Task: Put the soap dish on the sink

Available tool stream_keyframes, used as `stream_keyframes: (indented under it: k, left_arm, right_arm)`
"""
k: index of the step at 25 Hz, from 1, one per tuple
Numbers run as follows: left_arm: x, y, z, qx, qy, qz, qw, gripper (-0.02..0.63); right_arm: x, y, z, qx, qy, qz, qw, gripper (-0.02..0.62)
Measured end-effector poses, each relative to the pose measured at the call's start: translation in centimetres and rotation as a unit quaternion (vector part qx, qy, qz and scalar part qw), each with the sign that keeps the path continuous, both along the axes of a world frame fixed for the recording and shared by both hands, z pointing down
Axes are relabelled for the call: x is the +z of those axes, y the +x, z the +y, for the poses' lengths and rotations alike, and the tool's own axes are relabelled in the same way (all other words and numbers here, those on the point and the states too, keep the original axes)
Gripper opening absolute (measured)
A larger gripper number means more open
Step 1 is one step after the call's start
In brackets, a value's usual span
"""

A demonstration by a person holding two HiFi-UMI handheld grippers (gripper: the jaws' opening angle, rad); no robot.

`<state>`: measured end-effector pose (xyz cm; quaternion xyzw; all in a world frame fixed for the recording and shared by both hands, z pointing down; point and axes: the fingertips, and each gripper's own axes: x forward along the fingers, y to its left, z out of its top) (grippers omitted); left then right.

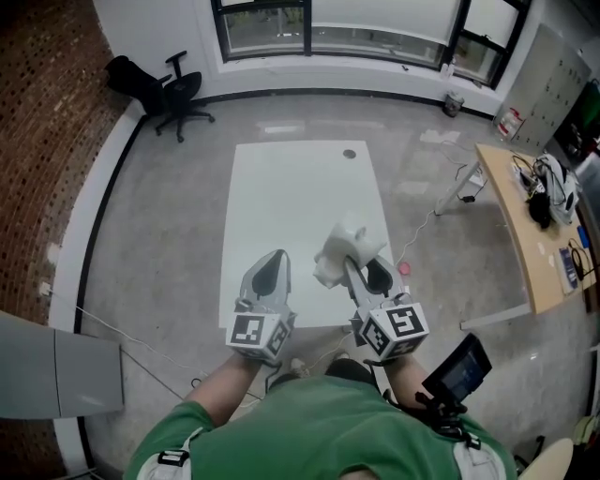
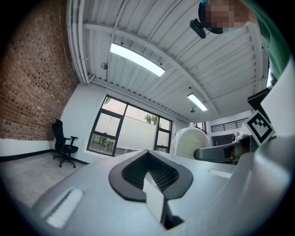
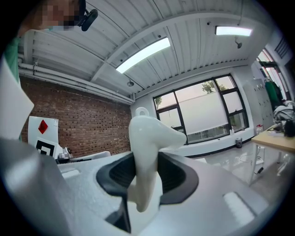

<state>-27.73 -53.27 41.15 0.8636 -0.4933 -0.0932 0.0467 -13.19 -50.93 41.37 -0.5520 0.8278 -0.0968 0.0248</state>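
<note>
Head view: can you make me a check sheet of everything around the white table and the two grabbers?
Surface: white table, bare apart from a small dark round spot near its far edge.
Job's things: white soap dish carried in the right gripper; no sink seen.
Clutter: small red thing on the floor; gear on the wooden desk.
Grippers: right gripper shut on the soap dish; left gripper shut, empty.
Cables: thin white cable on the floor.
Surroundings: black office chair, brick wall, windows.
</note>
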Motion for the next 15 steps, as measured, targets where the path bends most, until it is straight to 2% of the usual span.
stream_keyframes:
  k: [5, 15]
  left_arm:
    - [0.5, -0.2, -1.8, 0.002, -0.007, -0.001, 1.0000, 0.006]
    - [1.1, 2.3, -5.6, -0.020, -0.019, -0.034, 0.9990, 0.006]
  right_arm:
    - [0.7, -0.4, -2.0, -0.002, -0.008, -0.002, 1.000, 0.133]
    - [2.6, 1.6, -6.9, -0.033, -0.027, -0.025, 0.999, 0.133]
